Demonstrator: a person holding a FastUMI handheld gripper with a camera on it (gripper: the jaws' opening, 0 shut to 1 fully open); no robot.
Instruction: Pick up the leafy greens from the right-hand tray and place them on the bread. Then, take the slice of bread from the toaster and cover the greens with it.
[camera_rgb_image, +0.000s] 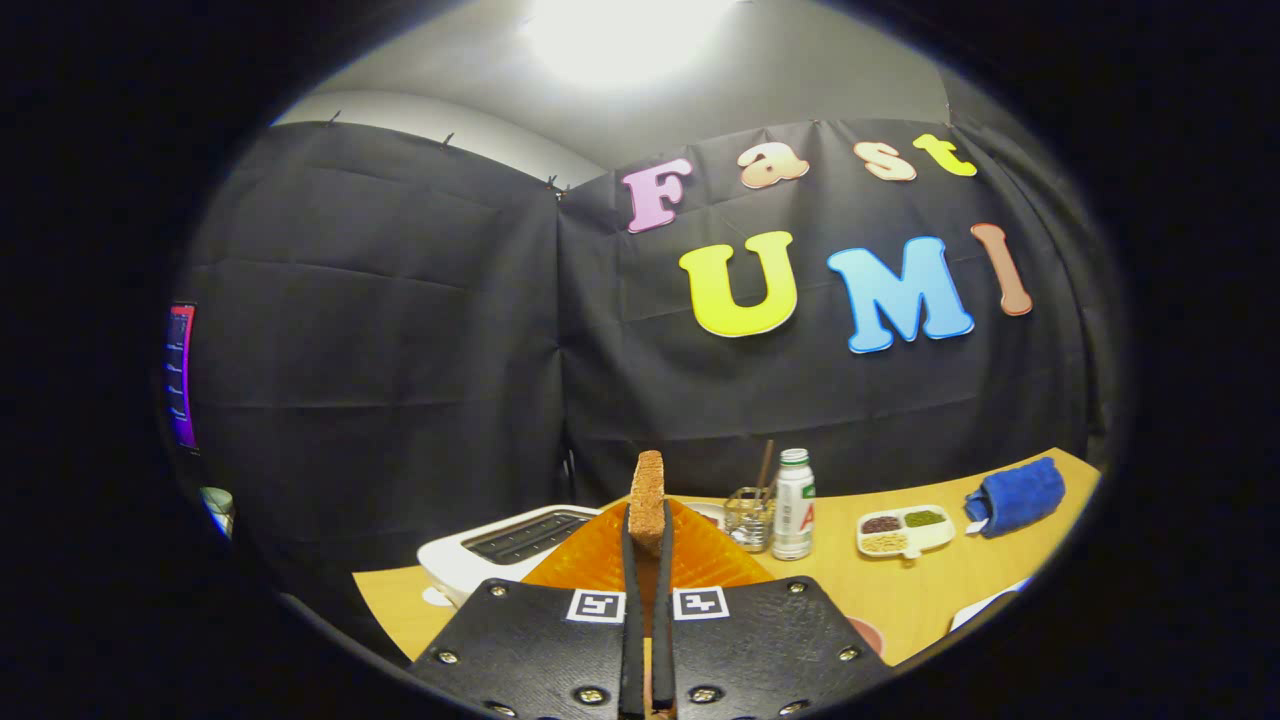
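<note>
While the gripper (647, 560) pinches the bread slice (647, 500) edge-on between both fingers, the slice stands upright, long axis vertical, clear above the table (900, 600). The toaster (500, 555) sits just left and below; greens are out of sight, so setting down likely means tilting the slice flat.

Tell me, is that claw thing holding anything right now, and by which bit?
Yes. The gripper is shut on a slice of bread, standing on edge. Both fingers pinch its lower end, one on each flat face, and the rest sticks up beyond the fingertips.
</note>
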